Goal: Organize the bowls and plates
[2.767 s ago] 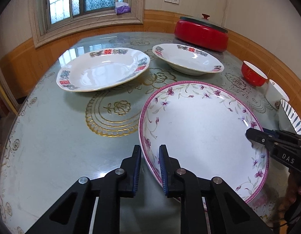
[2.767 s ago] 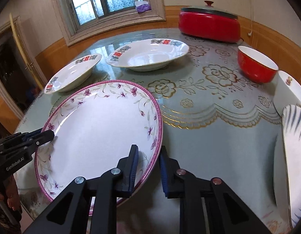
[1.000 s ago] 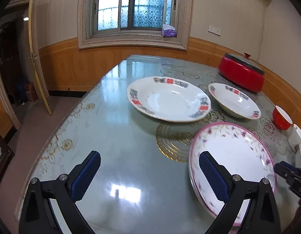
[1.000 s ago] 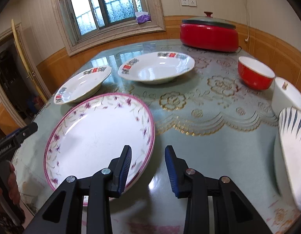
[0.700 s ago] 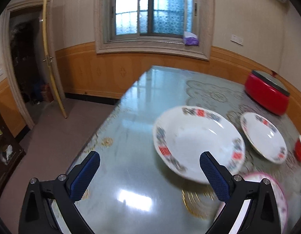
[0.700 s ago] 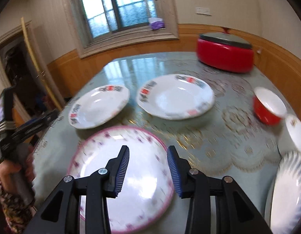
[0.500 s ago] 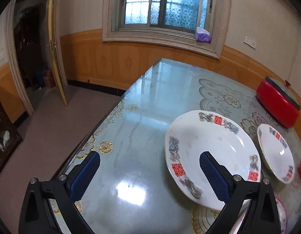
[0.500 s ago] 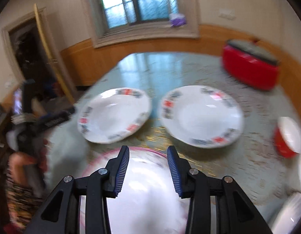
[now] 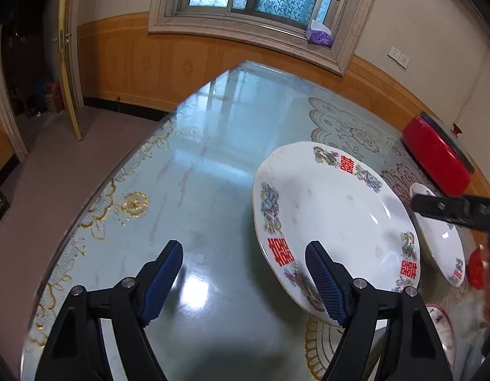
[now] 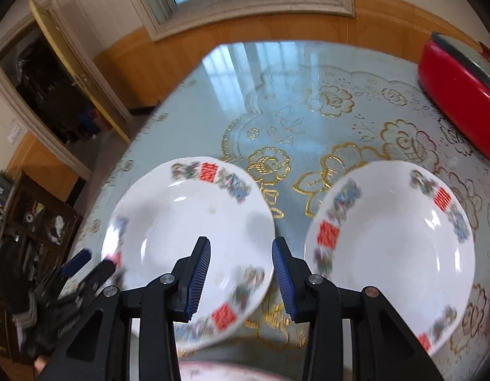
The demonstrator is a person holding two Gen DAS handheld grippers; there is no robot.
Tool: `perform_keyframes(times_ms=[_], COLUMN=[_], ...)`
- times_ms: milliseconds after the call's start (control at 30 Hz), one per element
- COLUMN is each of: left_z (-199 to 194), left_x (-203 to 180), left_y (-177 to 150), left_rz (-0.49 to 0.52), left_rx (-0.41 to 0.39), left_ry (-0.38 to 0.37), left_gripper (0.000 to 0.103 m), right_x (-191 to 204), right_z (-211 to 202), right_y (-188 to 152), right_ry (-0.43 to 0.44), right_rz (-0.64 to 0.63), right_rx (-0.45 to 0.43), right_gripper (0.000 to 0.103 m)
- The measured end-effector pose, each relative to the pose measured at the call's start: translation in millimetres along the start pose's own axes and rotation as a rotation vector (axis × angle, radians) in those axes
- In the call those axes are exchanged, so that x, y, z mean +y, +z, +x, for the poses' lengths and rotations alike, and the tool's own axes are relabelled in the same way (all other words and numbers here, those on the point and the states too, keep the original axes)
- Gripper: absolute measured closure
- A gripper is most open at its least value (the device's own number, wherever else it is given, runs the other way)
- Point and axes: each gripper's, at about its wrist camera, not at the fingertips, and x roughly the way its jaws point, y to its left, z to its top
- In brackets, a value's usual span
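The left gripper [image 9: 243,255], jaws closing on nothing, straddles the near rim of a white plate [image 9: 334,219] near the table's [image 9: 194,165] left edge. Only the right wrist view shows the whole second plate [image 10: 394,247]; the right gripper [image 10: 241,255] hangs narrow and empty between both.

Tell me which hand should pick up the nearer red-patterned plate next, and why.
Probably the right gripper: that plate's near rim already sits between its open fingers. The left gripper is closing with only one finger over the rim and bare table between them.
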Motion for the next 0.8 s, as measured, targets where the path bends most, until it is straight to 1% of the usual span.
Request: perform_keyframes(times_ms=[100,133,267,333,400,500,567,667,800], left_z=[7,9,10,9,8,6,7,9,11], left_x=[1,0,-4,-5,-7,-7,-6,-1,1], left_y=[0,-1,-2,-2,-1,0,2,4,5], left_rz=[-0.011,-0.012,0.002,0.013,0.026,0.045,0.049,0.036,0.033], left_rx=[0.042,0.05,0.053,0.048,0.041,0.021,0.018,0.016,0.011], left_ry=[-0.036,-0.044,-0.074,-0.075,-0.067,-0.017,0.009,0.032,0.022], left_gripper=[0.031,0.035,0.046,0.05,0.054,0.062,0.073,0.073,0.073], right_x=[-3,-5,-11,-9,-5,5,14,25,27], right_z=[16,21,39,45,46,45,43,40,42], right_y=[13,16,19,15,10,1,-7,-15,-14], right_ry=[-0.025,-0.029,-0.024,-0.003,-0.021,-0.024,-0.012,-0.033,-0.034], right_rz=[0.004,0.011,0.039,0.042,0.026,-0.014,-0.043,-0.083,-0.083], right_rx=[0.014,0.023,0.066,0.083,0.082,0.097,0.111,0.106,0.103], right_gripper=[0.063,0.063,0.063,0.068,0.07,0.075,0.076,0.076,0.076])
